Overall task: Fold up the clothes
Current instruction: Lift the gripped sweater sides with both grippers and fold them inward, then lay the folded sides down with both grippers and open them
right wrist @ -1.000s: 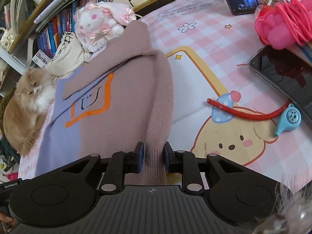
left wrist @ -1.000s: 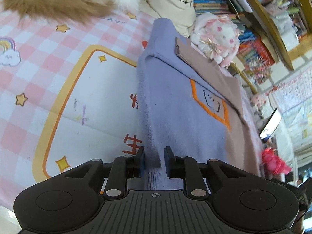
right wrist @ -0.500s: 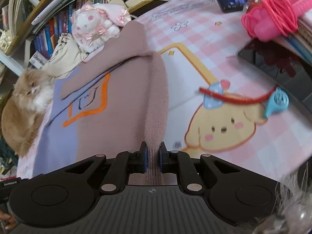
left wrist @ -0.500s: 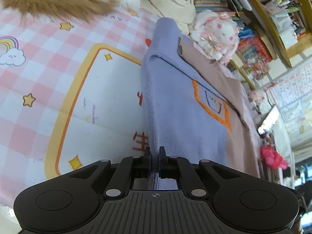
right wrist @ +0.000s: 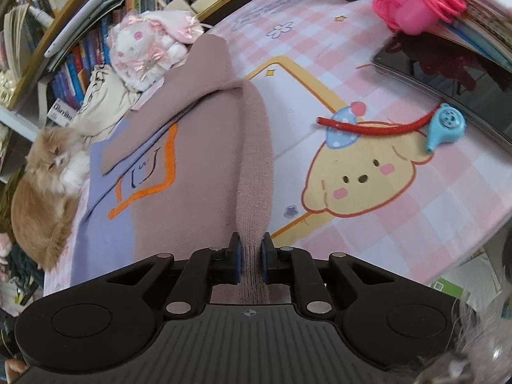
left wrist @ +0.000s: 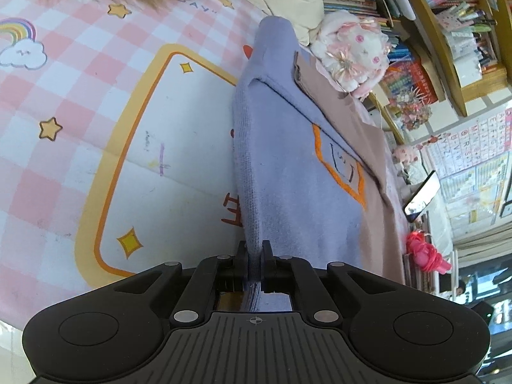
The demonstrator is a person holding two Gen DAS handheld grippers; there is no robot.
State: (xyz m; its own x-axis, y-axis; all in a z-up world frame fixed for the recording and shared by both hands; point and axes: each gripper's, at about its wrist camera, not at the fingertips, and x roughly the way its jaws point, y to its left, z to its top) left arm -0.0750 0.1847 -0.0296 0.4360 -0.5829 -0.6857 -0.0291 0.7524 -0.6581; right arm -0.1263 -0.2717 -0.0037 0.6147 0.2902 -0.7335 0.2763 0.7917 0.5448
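A knit sweater, half lavender [left wrist: 288, 176] and half dusty pink [right wrist: 198, 198], with an orange-outlined patch on the chest, lies on the pink checked mat with its sleeves folded in. My left gripper [left wrist: 255, 257] is shut on the lavender side's folded edge at the near hem. My right gripper [right wrist: 250, 249] is shut on the pink sleeve and hem edge at the near end. Both pinched edges rise a little off the mat.
A ginger cat [right wrist: 44, 179] lies at the far left of the mat. A white plush toy [right wrist: 144, 48] sits at the sweater's far end before bookshelves. A red cord with blue whistle [right wrist: 444, 128], a dark tablet [right wrist: 448, 73] and a pink toy [right wrist: 416, 3] lie to the right.
Both grippers closed from open onto the sweater's near edges and have lifted the cloth slightly.
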